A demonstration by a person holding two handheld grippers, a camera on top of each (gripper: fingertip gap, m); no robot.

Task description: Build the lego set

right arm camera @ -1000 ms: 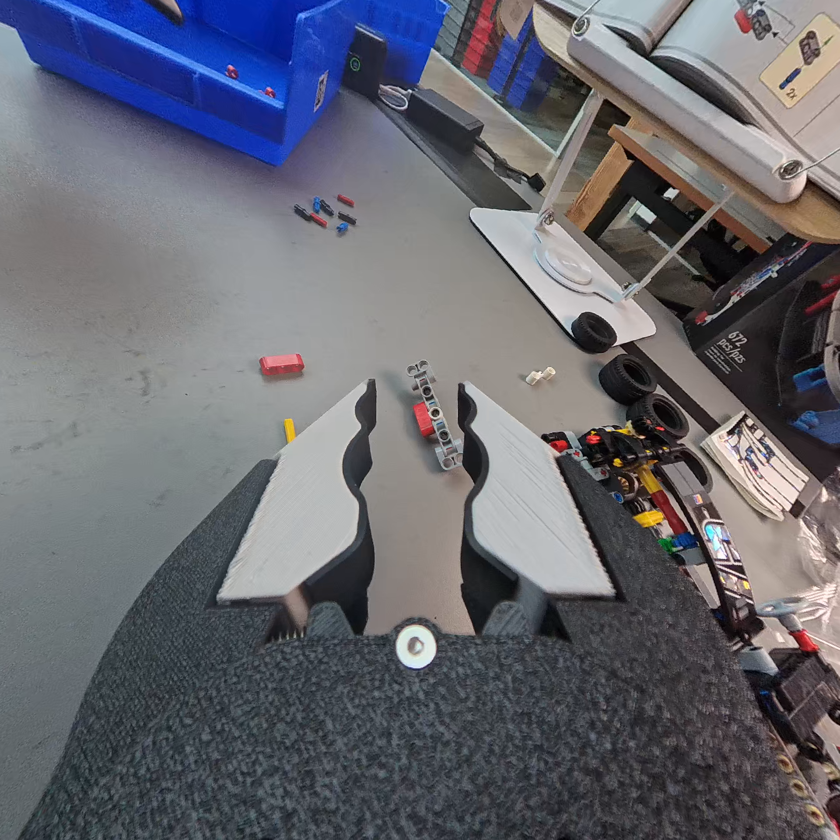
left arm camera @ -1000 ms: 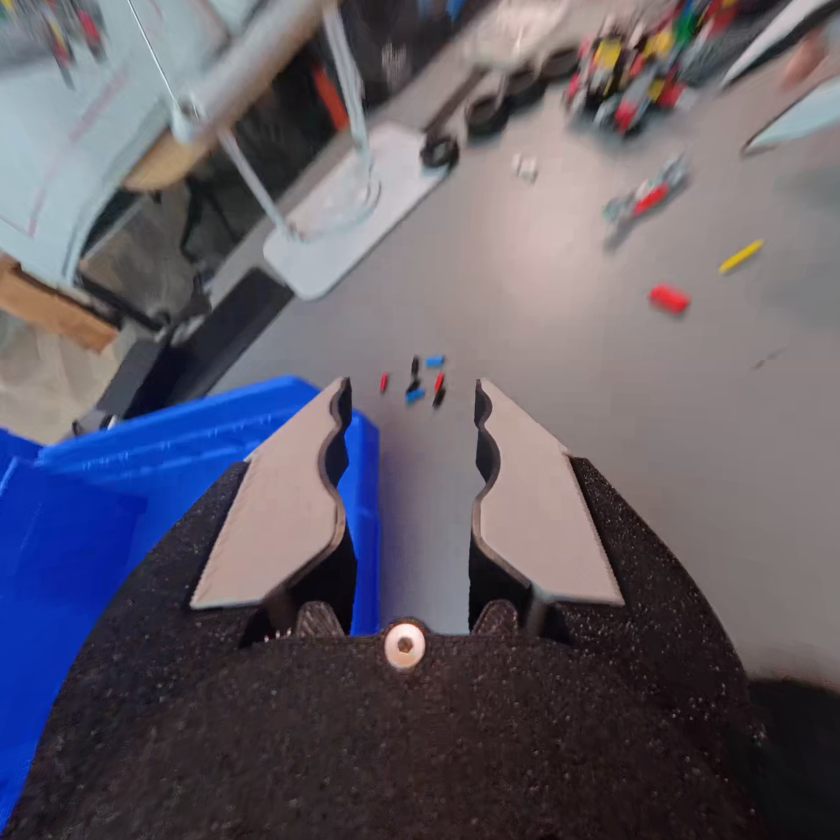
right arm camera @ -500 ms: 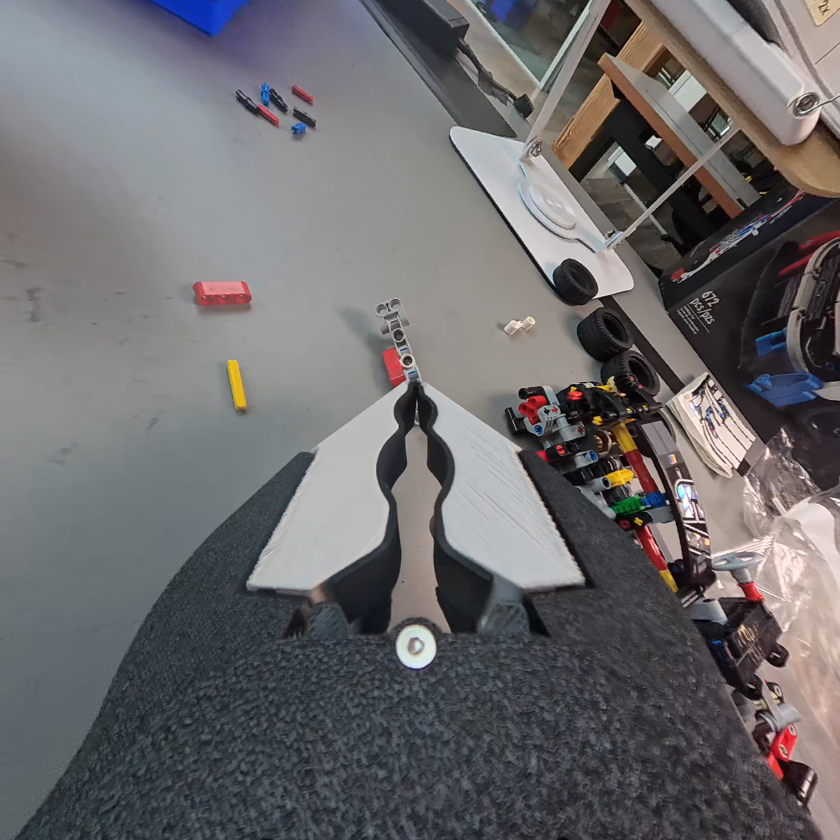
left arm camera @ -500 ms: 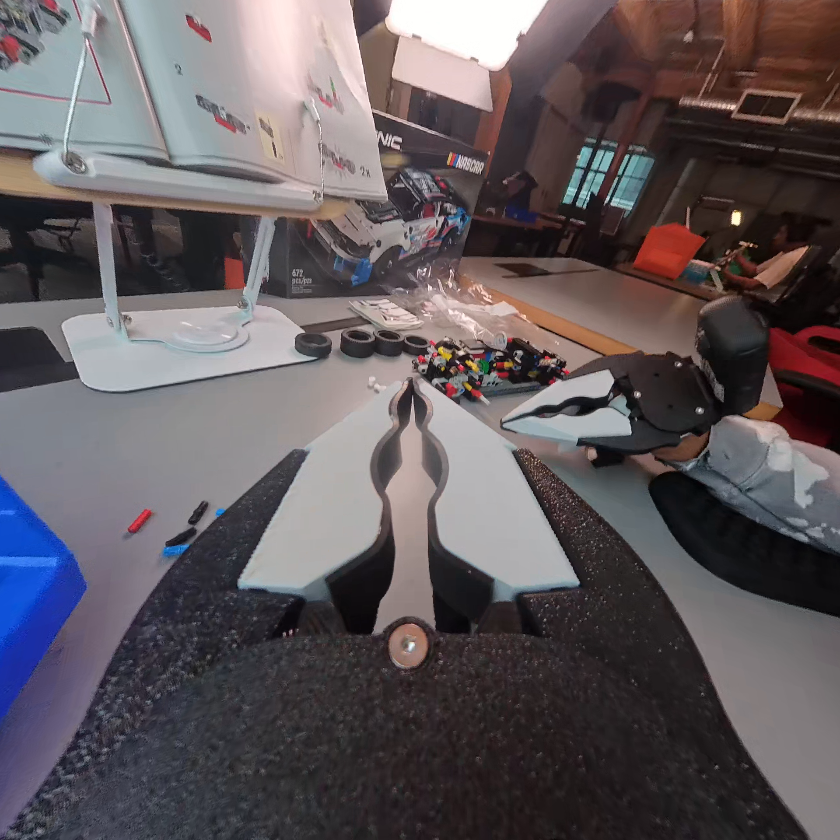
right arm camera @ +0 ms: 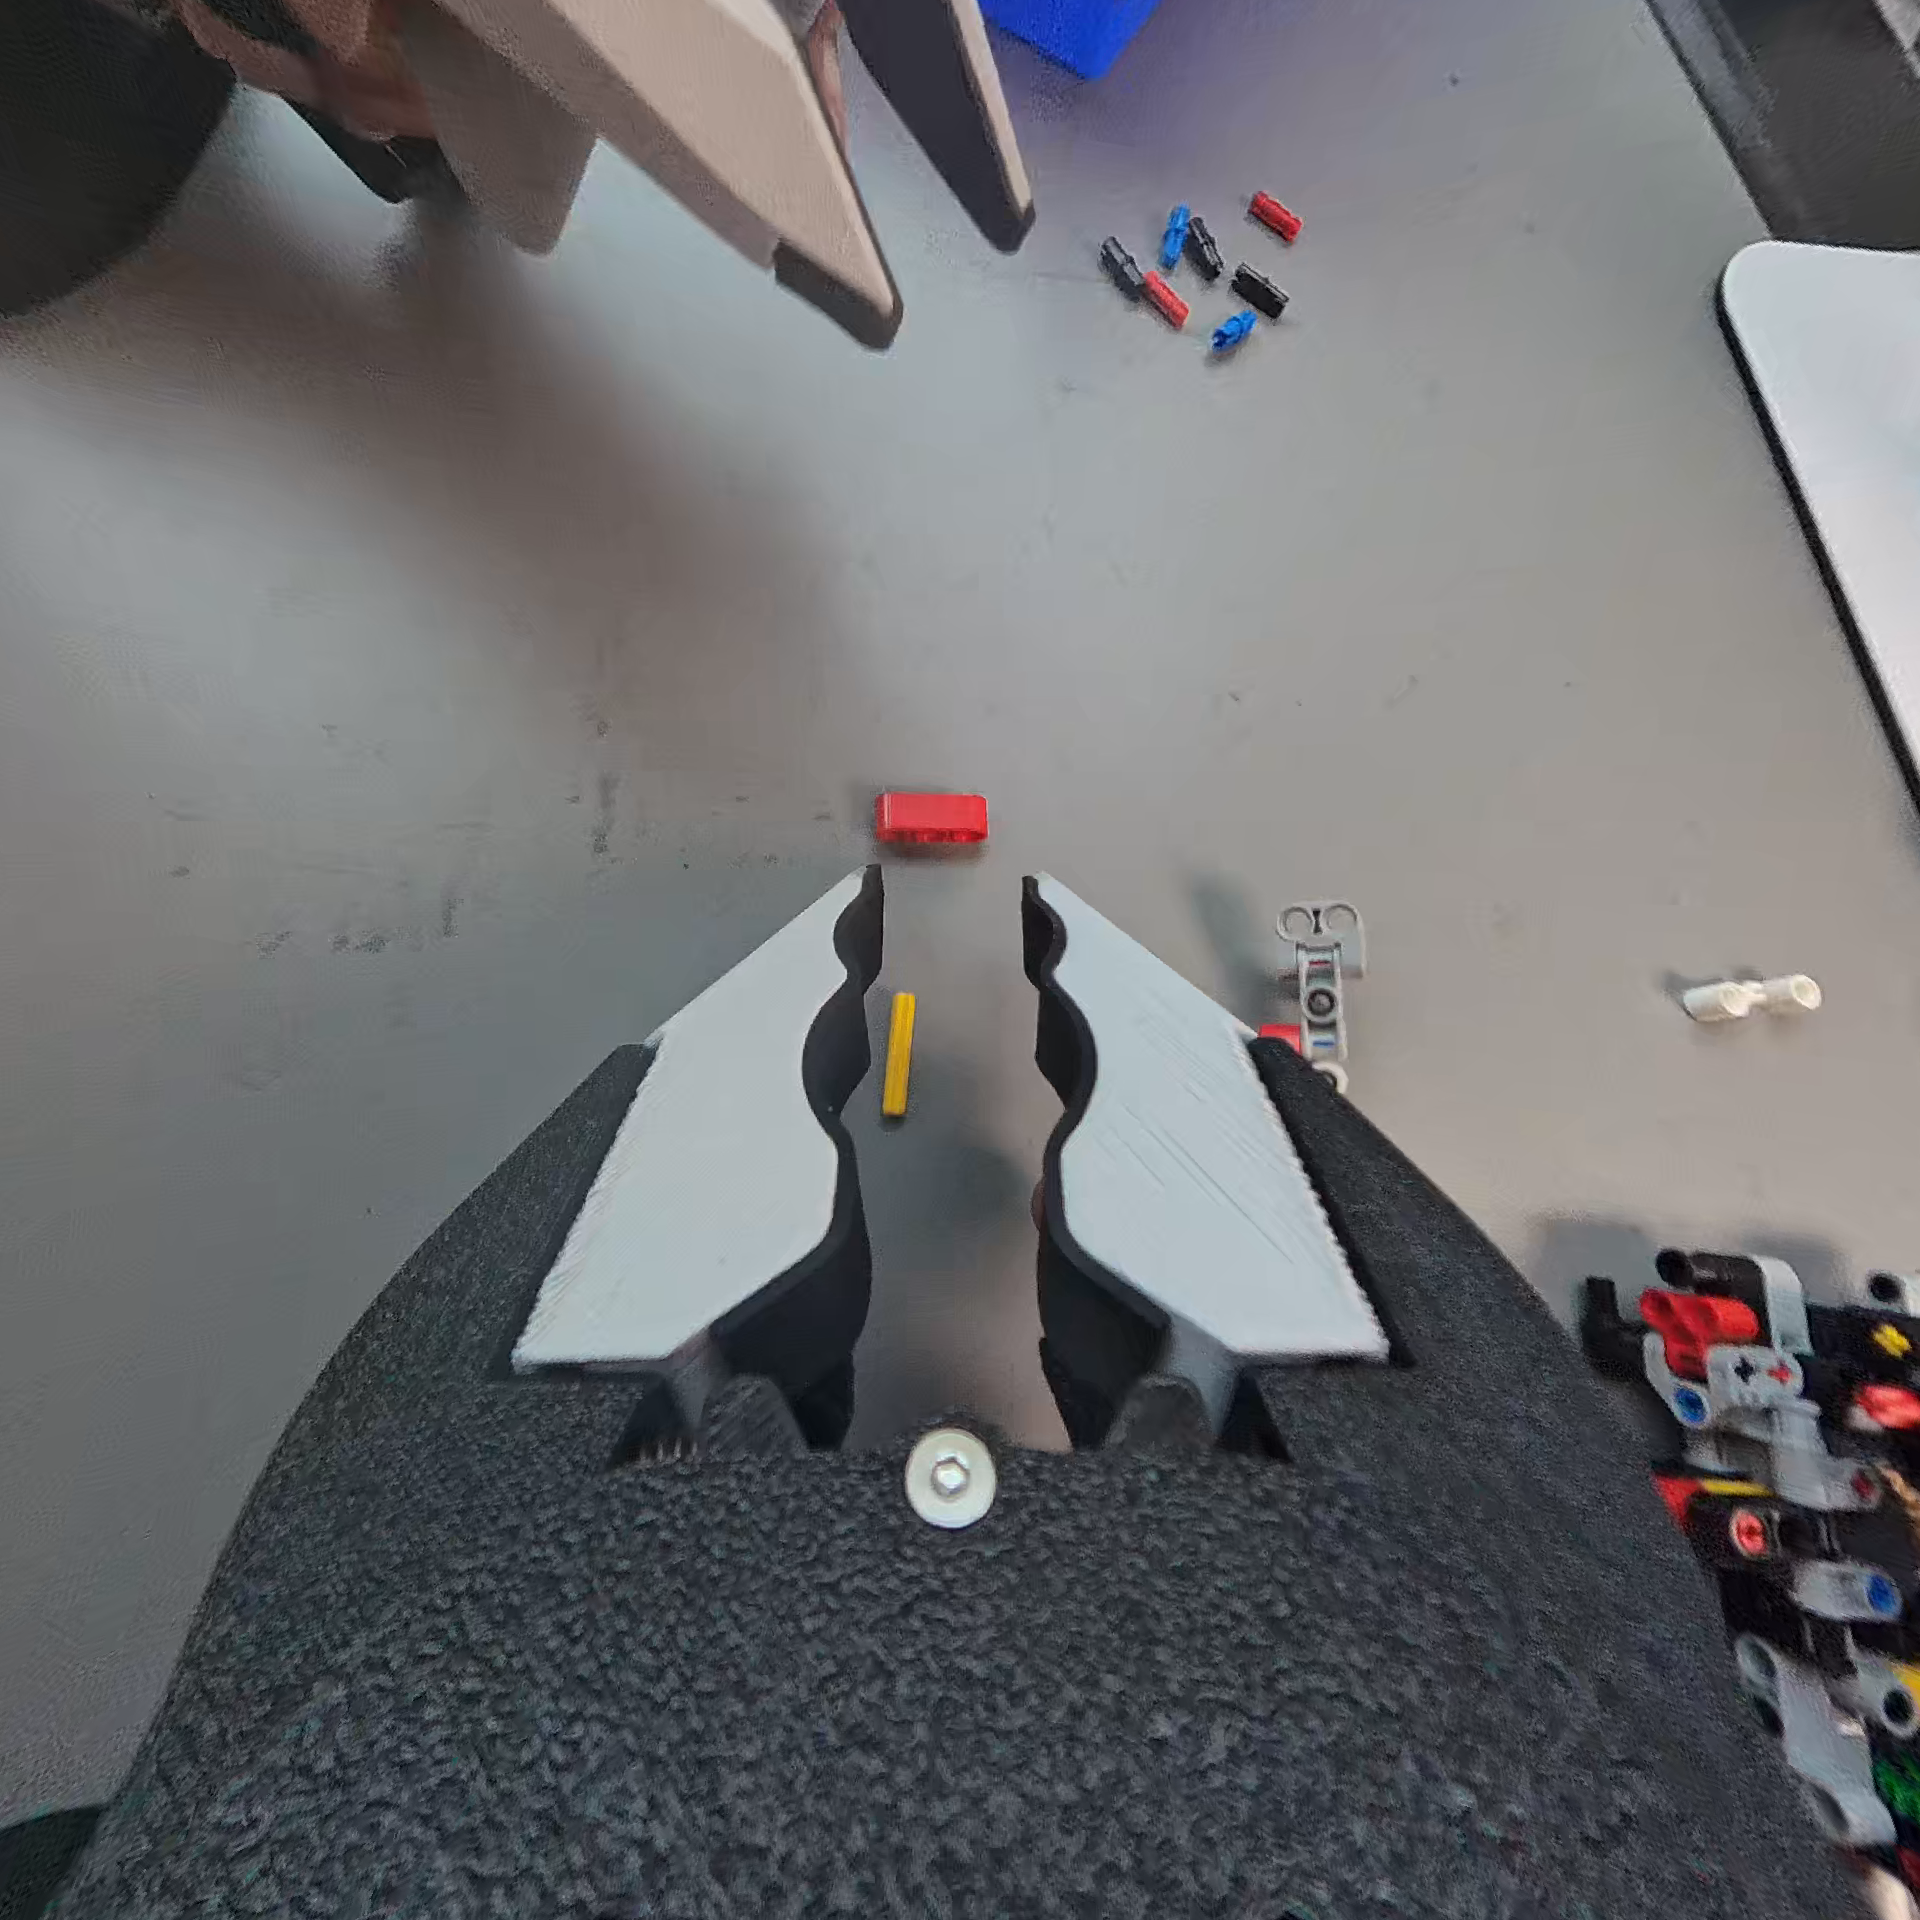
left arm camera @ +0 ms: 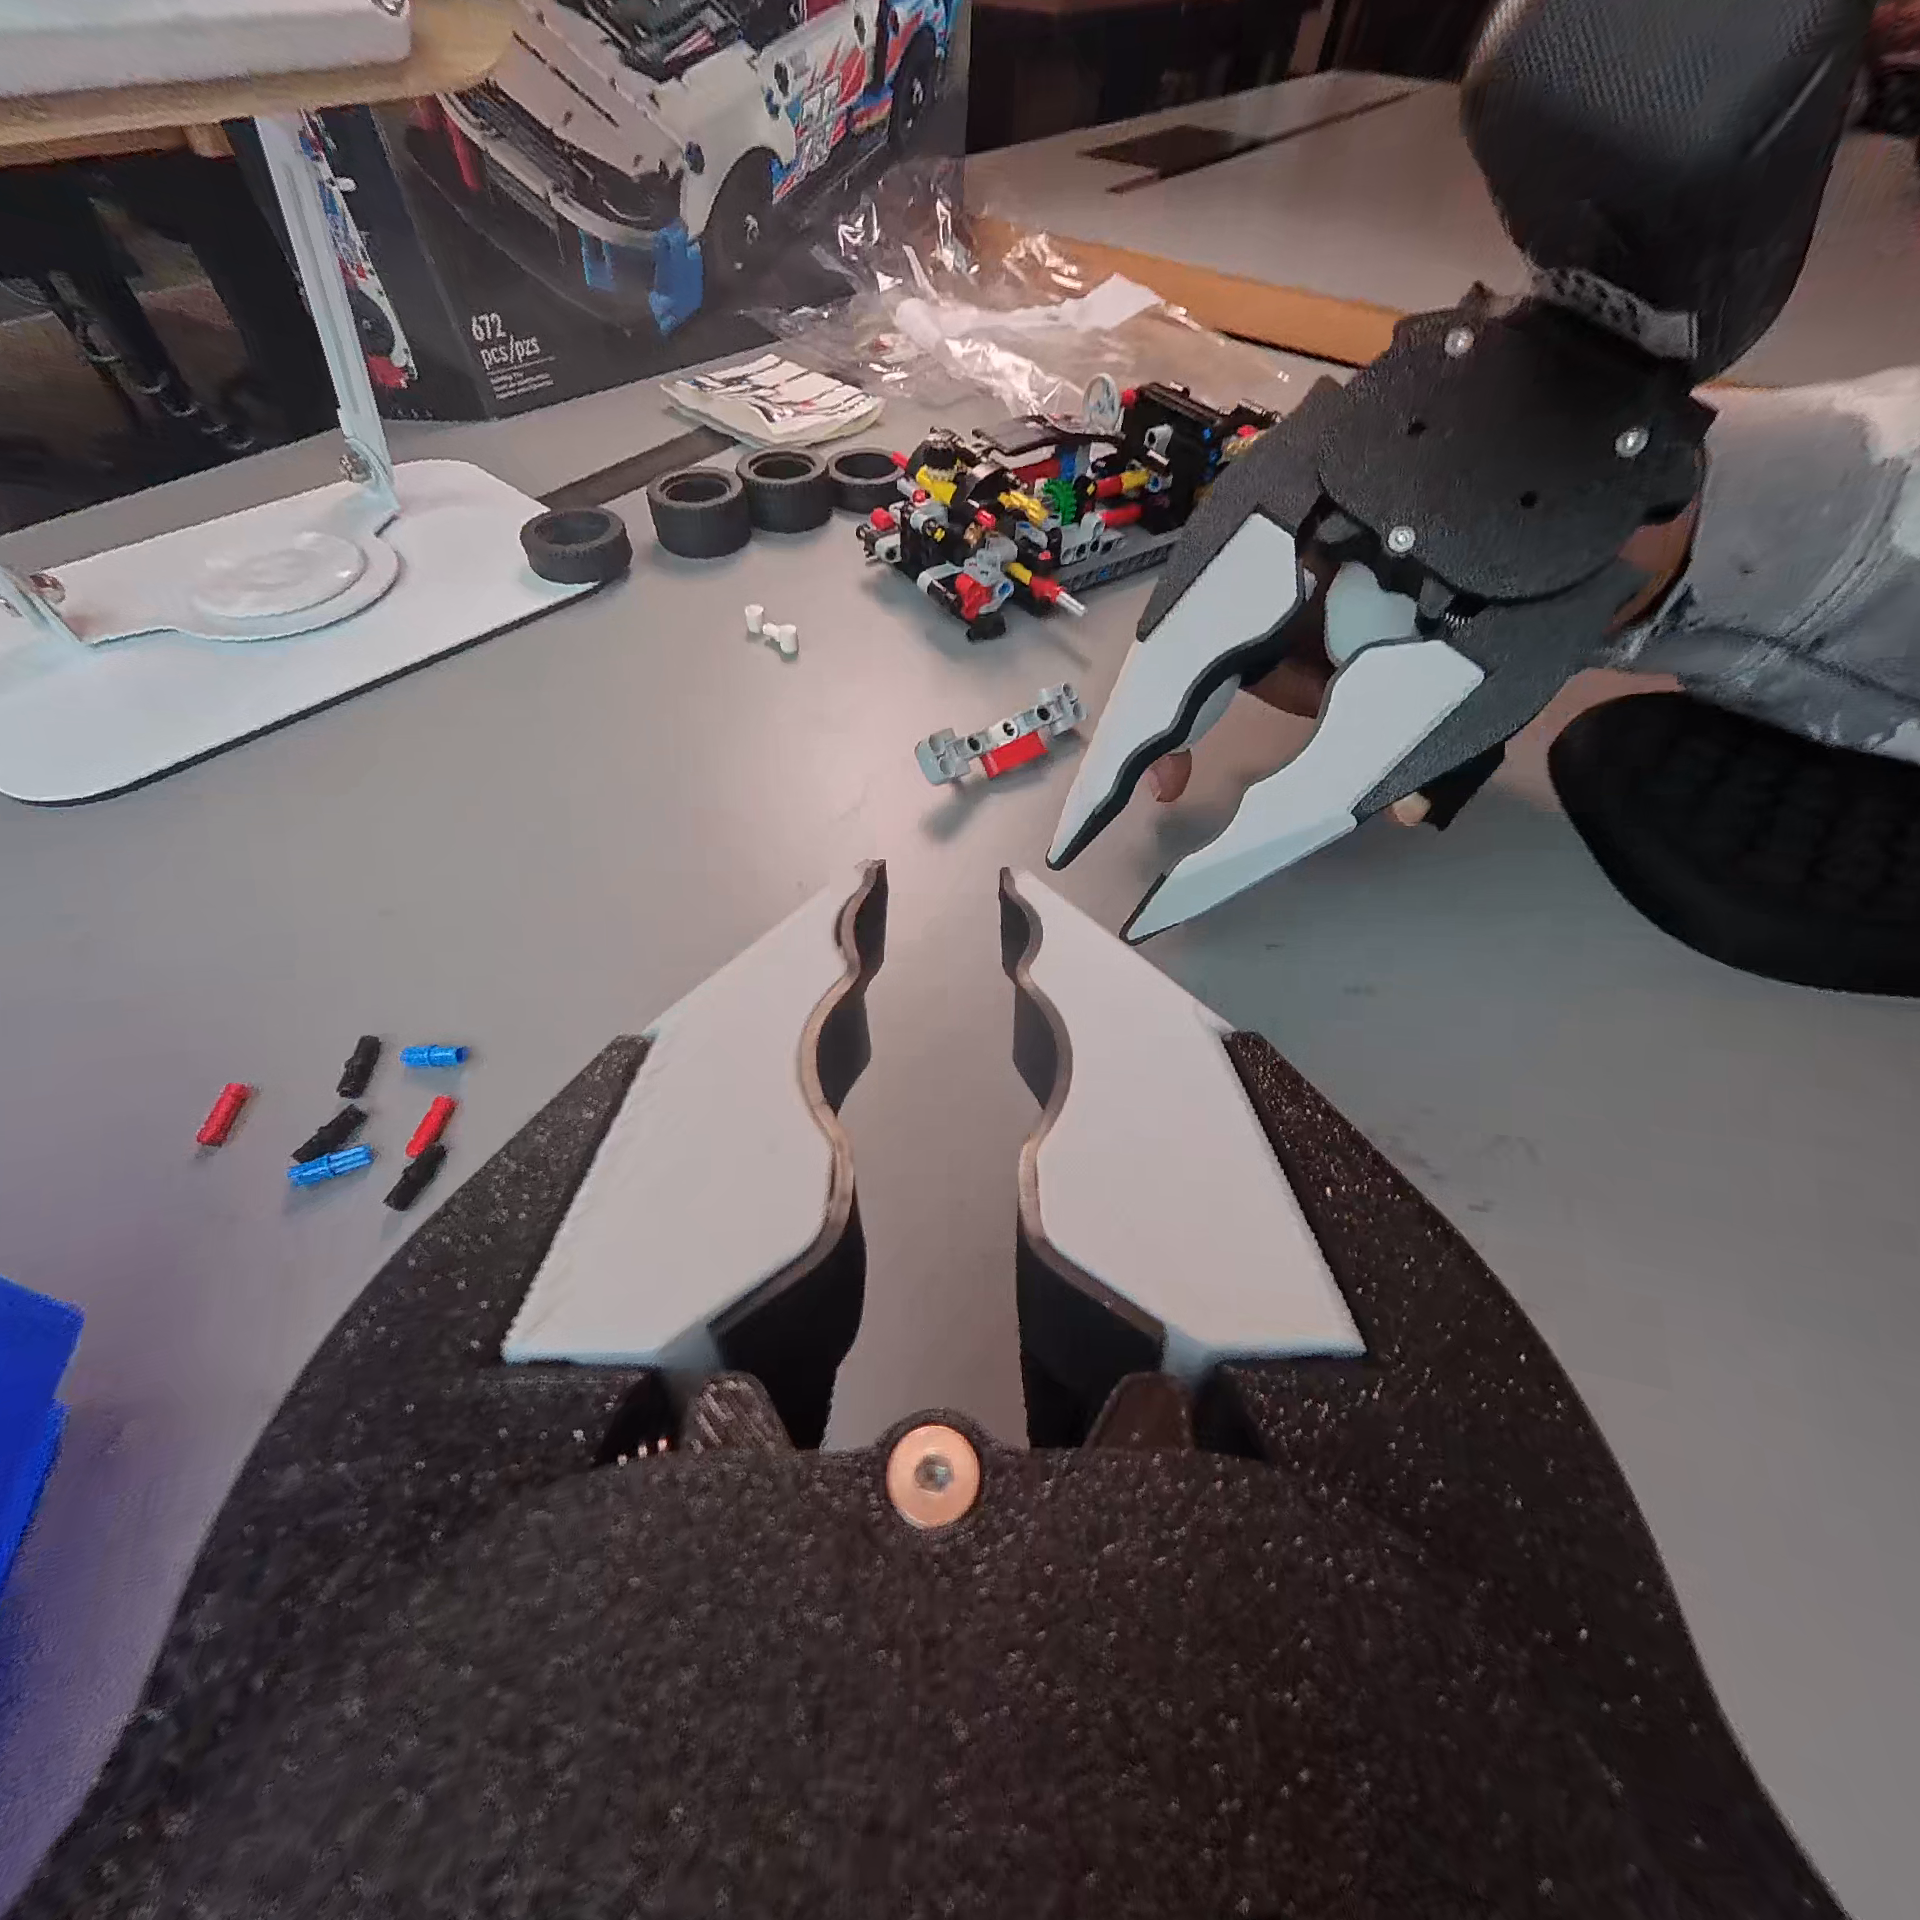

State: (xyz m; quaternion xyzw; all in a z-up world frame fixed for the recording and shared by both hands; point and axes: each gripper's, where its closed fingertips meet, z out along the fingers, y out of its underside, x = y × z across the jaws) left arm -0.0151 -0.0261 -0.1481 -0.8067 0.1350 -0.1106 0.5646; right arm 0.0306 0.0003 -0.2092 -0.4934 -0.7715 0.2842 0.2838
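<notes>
My left gripper (left arm camera: 943, 878) is open and empty above the grey table. My right gripper (right arm camera: 953, 881) is open and empty; it also shows in the left wrist view (left arm camera: 1093, 900), its tips near the table. A yellow axle (right arm camera: 898, 1054) lies between the right gripper's fingers on the table. A red beam (right arm camera: 931, 817) lies just beyond its tips. A grey beam with a red piece (left arm camera: 1000, 734) lies right of the right gripper (right arm camera: 1317, 987). The part-built car chassis (left arm camera: 1060, 499) stands behind it (right arm camera: 1797, 1475). Several small red, blue and black pins (left arm camera: 348, 1117) lie at left (right arm camera: 1205, 265).
Three black tyres (left arm camera: 717, 504) and a white connector (left arm camera: 772, 630) lie near the white stand base (left arm camera: 239, 613). The set's box (left arm camera: 665, 208), a sticker sheet (left arm camera: 774, 400) and plastic bags (left arm camera: 1029, 312) are at the back. A blue bin corner (left arm camera: 31, 1423) is at left. Across from one pair of fingers to the other is roughly 9 cm.
Both grippers have opened from shut. The right one let go of the grey beam and swung left over the yellow axle. The left view tilted down toward the table.
</notes>
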